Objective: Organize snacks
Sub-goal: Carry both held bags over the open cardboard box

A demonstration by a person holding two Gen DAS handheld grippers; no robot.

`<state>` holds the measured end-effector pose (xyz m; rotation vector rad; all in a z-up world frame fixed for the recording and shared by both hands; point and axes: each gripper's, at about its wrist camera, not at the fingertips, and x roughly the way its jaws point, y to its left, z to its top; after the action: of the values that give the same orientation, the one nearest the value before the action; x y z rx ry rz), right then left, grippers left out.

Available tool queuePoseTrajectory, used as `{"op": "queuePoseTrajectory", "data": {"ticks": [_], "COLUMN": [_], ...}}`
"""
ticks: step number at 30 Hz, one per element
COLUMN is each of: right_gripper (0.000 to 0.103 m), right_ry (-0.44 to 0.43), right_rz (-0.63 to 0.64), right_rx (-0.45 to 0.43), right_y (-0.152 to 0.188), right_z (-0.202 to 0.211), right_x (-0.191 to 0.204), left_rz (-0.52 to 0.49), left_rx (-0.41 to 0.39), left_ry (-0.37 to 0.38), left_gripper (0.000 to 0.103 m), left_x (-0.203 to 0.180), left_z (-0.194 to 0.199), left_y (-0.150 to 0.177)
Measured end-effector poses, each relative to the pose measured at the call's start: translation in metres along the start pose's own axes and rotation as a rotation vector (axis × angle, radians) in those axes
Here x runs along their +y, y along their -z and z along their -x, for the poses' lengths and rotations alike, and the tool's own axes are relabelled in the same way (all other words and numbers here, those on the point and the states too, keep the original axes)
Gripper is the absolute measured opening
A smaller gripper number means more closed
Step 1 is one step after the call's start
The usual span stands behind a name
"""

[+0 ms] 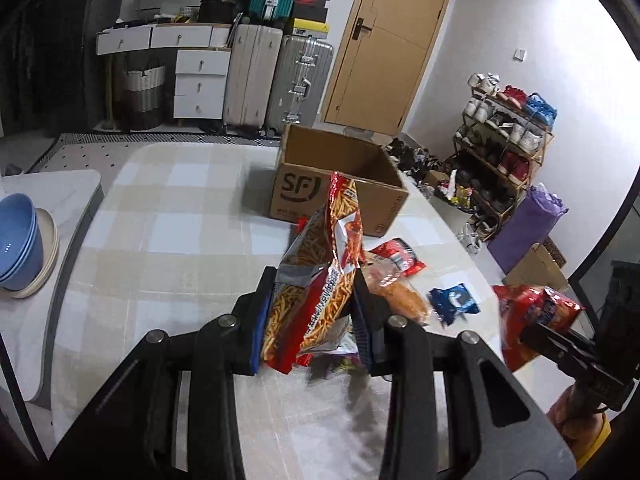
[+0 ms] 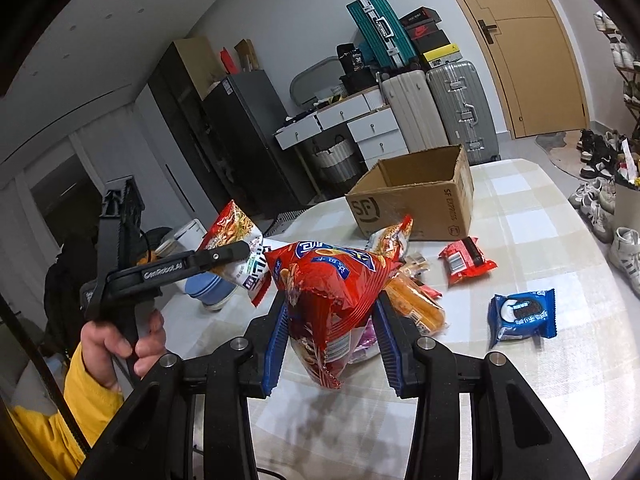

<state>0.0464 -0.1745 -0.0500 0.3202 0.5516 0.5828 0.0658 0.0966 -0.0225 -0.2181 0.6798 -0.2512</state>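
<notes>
Crinkly foil | left gripper [image 1: 316, 312] clamps fries bag [image 1: 320, 280] | right gripper [image 2: 332, 336] clamps red chip bag [image 2: 332, 292] | both should clear the cardboard box [image 2: 416, 200] rim before release

Surface [image 2: 520, 208] cloth is beige-and-white check, box [image 2: 416, 204] plain brown cardboard with dark logo, fries bag [image 1: 320, 280] red with orange stick print, chip bag [image 2: 332, 292] red with blue label, cookie pack [image 2: 522, 314] blue, claw pads [image 2: 276, 340] blue on black.
</notes>
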Motion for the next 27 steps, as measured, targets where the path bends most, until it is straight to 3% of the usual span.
{"op": "queuePoseTrajectory", "data": {"ticks": [17,27], "right_gripper": [0.041,0.041], "right_ry": [-0.047,-0.051], "right_rz": [-0.015,0.003], "right_rx": [-0.043,-0.061], "right_y": [-0.047,-0.112], "right_z": [0.011,-0.002], "right_x": [0.001,-0.005], "left_rz": [-0.082,-0.126], "left_rx": [-0.034,-0.057], "left_ry": [0.037,0.073], "left_gripper": [0.031,0.031], "left_x": [-0.035,-0.042], "left_z": [0.068,0.051], "left_y": [0.010,-0.044]}}
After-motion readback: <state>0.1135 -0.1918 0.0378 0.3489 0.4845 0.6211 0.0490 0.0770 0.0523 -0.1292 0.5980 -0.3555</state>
